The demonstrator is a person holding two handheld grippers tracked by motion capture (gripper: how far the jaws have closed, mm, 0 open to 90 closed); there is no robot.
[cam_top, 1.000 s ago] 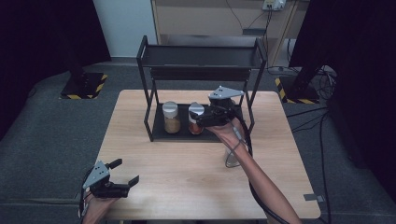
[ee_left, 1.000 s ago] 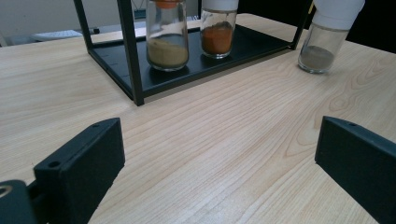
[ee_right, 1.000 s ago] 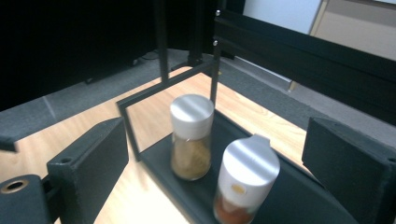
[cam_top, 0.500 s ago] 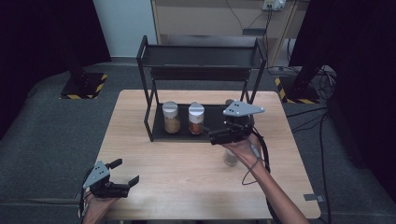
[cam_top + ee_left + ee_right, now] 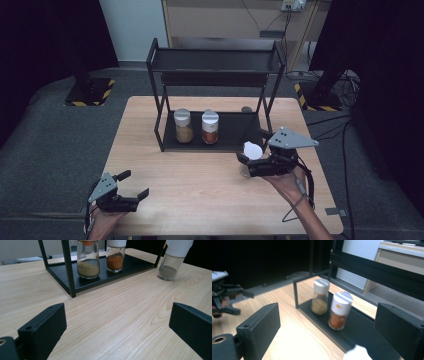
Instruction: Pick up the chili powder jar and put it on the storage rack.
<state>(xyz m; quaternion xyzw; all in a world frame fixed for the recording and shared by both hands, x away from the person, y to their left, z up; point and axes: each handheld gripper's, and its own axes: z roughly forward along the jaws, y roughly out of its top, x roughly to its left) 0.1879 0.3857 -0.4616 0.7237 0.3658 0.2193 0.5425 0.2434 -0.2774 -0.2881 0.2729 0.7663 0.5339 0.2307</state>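
Just white-capped glass jar (image 5: 251, 159), grey powder, upright on table (image 5: 200, 200).

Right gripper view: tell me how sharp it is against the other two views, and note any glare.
Right gripper view: the two spice jars on the rack are smeared, and the white lid at the bottom edge is washed out. Left gripper view: crisp on the table grain, with the grey-filled jar sharp. High view: evenly lit, dark surroundings, soft detail.
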